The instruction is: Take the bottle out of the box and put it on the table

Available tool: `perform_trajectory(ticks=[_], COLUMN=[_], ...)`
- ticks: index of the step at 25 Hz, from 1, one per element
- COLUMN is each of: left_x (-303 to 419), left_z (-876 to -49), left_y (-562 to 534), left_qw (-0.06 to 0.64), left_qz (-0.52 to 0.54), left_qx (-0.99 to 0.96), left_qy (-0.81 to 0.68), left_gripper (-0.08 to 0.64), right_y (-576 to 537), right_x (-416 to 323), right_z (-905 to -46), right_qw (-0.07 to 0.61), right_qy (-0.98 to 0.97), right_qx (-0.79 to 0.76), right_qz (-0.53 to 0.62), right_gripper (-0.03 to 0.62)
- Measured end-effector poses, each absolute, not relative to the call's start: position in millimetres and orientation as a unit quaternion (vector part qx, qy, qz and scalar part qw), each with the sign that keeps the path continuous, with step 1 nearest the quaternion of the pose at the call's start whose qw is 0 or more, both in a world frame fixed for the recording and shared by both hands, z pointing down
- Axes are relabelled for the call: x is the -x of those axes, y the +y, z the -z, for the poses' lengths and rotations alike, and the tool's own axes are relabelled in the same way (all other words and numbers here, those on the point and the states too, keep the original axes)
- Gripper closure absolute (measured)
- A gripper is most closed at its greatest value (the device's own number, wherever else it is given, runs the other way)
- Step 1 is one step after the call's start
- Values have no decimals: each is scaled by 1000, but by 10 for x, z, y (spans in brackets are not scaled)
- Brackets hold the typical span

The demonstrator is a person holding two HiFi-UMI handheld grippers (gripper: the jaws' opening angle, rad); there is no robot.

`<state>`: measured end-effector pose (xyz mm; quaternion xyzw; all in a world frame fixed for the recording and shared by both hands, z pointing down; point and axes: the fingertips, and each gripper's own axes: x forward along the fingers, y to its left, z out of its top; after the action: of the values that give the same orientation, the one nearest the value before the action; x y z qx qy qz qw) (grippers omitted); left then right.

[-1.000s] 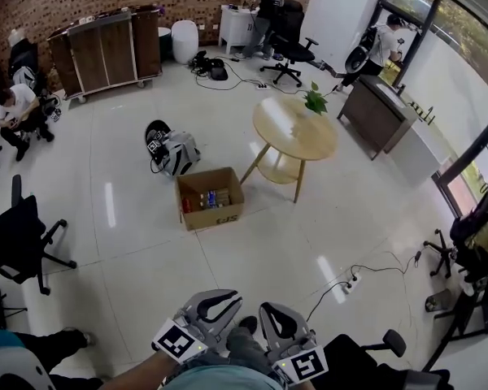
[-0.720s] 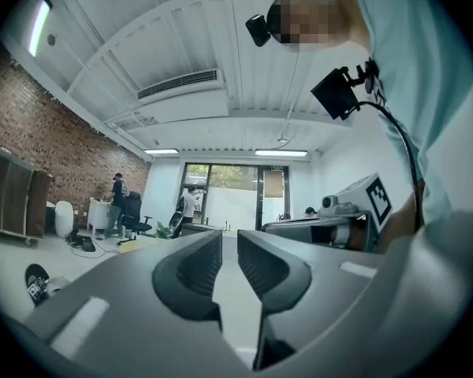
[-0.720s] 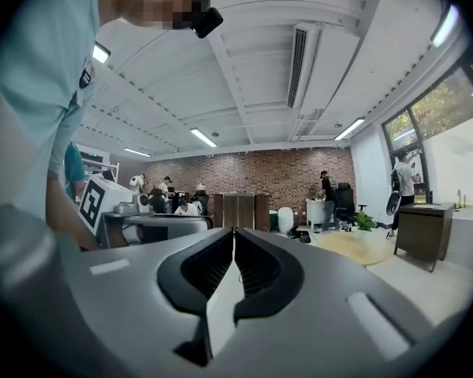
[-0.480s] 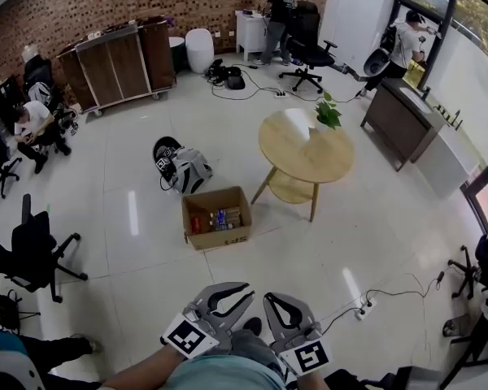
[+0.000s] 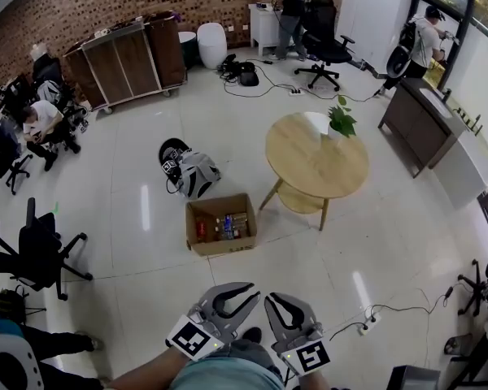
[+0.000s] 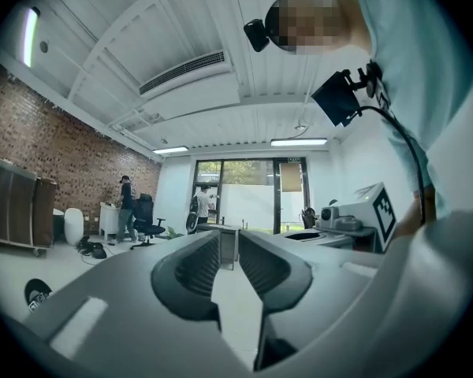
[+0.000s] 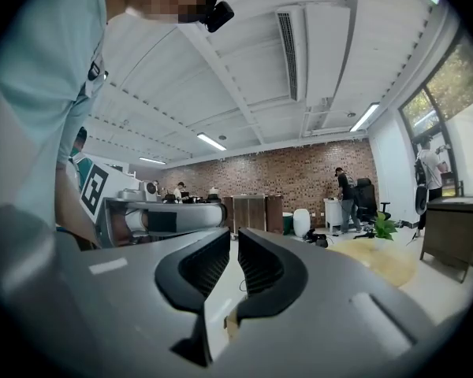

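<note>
An open cardboard box [image 5: 220, 226] sits on the white floor in the head view, with several bottles [image 5: 225, 225] lying inside. Right of it stands the round wooden table [image 5: 315, 165], which also shows far off in the right gripper view [image 7: 378, 262]. Both grippers are held level at the bottom edge, well short of the box. My left gripper [image 5: 242, 292] [image 6: 229, 239] is open; its jaws have just been opening, with nothing between them. My right gripper [image 5: 281, 303] [image 7: 233, 246] shows a narrow gap; its jaws have just been opening too, and are empty.
A grey backpack and a black helmet [image 5: 187, 169] lie just beyond the box. A potted plant [image 5: 342, 120] stands on the table's far edge. A black office chair [image 5: 37, 250] is at the left, a power strip with its cable [image 5: 366, 327] at the right. People sit and stand along the walls.
The box and table have come nearer and lower in the head view. Both grippers stay at the bottom edge; the left jaws stand wider apart than before.
</note>
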<state>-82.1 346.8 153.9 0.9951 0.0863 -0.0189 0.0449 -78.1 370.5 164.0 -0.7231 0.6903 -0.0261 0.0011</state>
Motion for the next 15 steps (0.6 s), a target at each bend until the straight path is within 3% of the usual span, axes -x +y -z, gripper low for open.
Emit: perform_trajectory(ticks=[15], left_x=[238], left_z=[-1383], left_y=[1432], left_qw=[50], left_qz=[75], left_qx=[-994], left_qy=[70], left_gripper=[460], right_y=[1758], right_x=[222], right_z=[-1315], right_qw=[-20], right_qy=[686], right_qx=[727], right_qz=[3], right_gripper=[549])
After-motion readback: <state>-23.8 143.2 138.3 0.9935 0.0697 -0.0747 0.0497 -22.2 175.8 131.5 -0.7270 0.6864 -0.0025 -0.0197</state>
